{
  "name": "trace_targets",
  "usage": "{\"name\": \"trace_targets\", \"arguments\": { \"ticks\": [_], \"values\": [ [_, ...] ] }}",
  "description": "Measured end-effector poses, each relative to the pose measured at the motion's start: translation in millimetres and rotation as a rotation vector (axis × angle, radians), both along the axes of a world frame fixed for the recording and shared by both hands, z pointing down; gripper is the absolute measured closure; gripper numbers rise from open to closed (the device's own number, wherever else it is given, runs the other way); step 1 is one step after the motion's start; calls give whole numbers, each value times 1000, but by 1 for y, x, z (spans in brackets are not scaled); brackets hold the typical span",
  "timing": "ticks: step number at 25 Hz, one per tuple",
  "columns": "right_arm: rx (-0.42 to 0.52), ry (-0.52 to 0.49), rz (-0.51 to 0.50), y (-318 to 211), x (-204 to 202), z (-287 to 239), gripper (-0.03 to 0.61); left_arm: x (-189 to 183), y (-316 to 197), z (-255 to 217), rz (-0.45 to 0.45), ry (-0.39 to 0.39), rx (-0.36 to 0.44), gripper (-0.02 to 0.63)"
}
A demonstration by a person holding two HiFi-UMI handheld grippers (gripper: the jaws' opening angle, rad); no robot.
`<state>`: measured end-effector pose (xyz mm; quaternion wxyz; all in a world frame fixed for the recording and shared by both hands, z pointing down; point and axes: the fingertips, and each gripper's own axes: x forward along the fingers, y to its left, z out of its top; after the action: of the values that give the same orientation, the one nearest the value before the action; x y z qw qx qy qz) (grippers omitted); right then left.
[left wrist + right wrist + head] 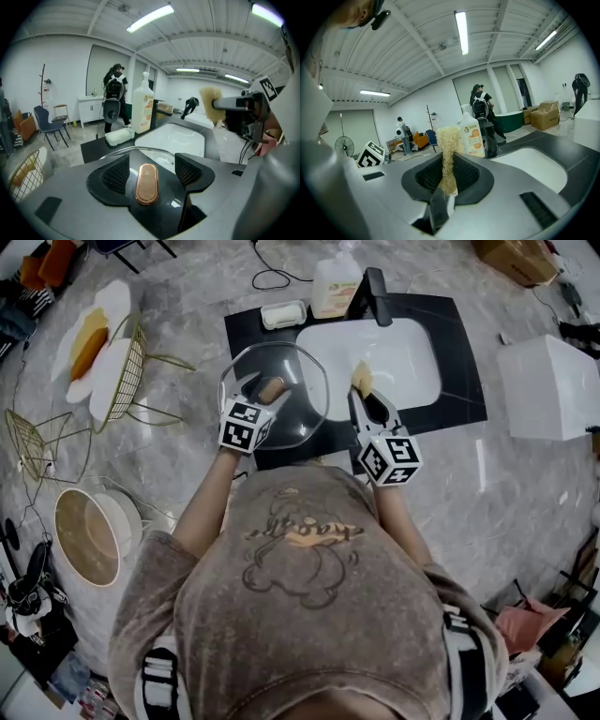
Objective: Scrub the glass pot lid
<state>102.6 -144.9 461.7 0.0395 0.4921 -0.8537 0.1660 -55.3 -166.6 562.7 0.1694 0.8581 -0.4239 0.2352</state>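
Workroom interior. A grey marble-veined floor (187, 324) carries a black counter (459, 352) with an inset white sink basin (403, 362). White walls (56, 65) rise to a ribbed ceiling (417, 51) lit by fluorescent tubes (150, 18) — blue chair (44, 119), coat stand (43, 82) and white cabinet (89, 108) along one wall, cardboard boxes (546, 115) and a pedestal fan (343, 144) elsewhere.

1. The head view looks steeply down from above the person onto the white sink (384, 362), with the left gripper (265, 390) at its left and the right gripper (364, 395) at its right.
2. The left gripper view looks along its own jaws, close over the copper knob (146, 183), toward the sink and the room beyond.
3. The right gripper view looks nearly level along its jaws, with the scrubber (447, 154) close before it.
4. All three share the sink and the soap bottle (335, 287); the left gripper view also takes in the right gripper.
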Motion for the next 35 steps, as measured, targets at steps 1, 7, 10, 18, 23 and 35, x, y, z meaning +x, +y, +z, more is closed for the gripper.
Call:
{"name": "trace_targets", "arguments": {
  "ticks": [1,7,10,18,23,35],
  "values": [
    [-2,1,6,1,2,1,529,0,0,8,3,-16,-13,318],
    [-24,8,47,5,16,7,529,0,-1,50,16,-105,-81,319],
    [-31,10,63,6,22,9,529,0,-2,63,20,-130,-104,333],
    [-40,16,95,5,35,13,529,-3,-6,67,-12,-142,-72,402],
    [-40,17,94,4,34,14,529,-1,-6,66,-6,-153,-57,430],
    [-33,19,98,-2,32,14,529,-11,-10,32,-9,-125,-58,433]
  ]
}}
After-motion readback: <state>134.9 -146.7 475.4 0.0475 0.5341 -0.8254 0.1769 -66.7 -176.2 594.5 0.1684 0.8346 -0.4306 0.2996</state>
